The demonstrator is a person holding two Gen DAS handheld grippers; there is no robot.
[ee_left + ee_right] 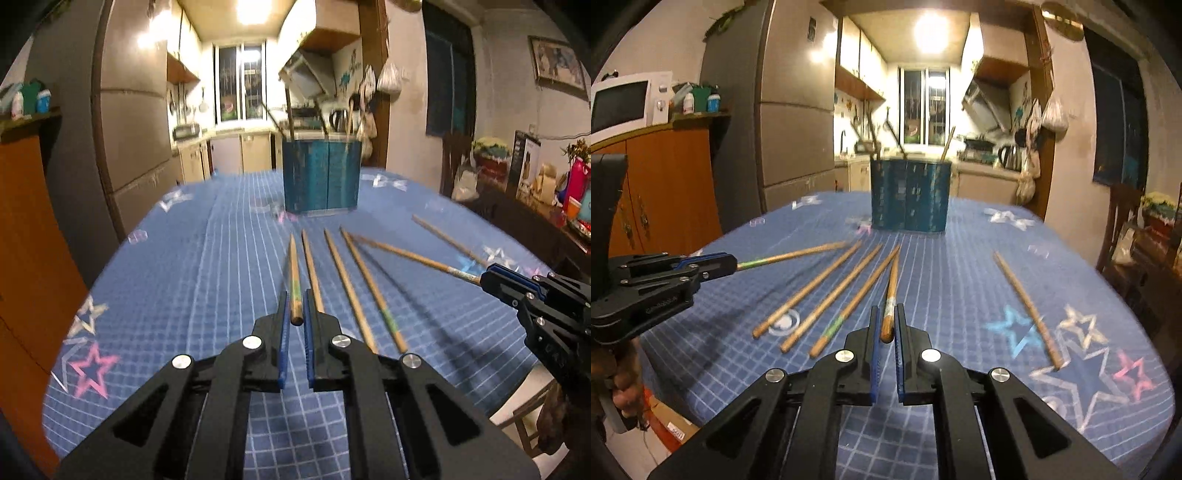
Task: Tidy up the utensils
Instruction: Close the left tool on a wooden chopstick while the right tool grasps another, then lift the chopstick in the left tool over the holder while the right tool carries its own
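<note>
Teal and weathered, the utensil holder [321,176] stands upright toward the far edge of the tabletop [192,258], which carries a blue grid cloth with stars; several long handles lean out of its top, and through the blur we cannot tell what kind they are. Our left gripper [295,306] is clamped on the thick end of one wooden chopstick [294,273], whose tip points at the holder. Our right gripper [886,321] is likewise closed on a second chopstick [892,291], also aimed toward the holder. Between the two held sticks, three loose chopsticks [827,291] lie fanned on the cloth, their tips converging toward the holder and their thick ends toward the near edge. One more chopstick [1027,306] lies apart near the right edge, beside the printed stars. We see bare cloth between the chopstick tips and the holder's base, and open cloth along the left side of the tabletop as well. Beyond the left edge stand an orange cabinet [665,177] and a tall fridge [790,110].
</note>
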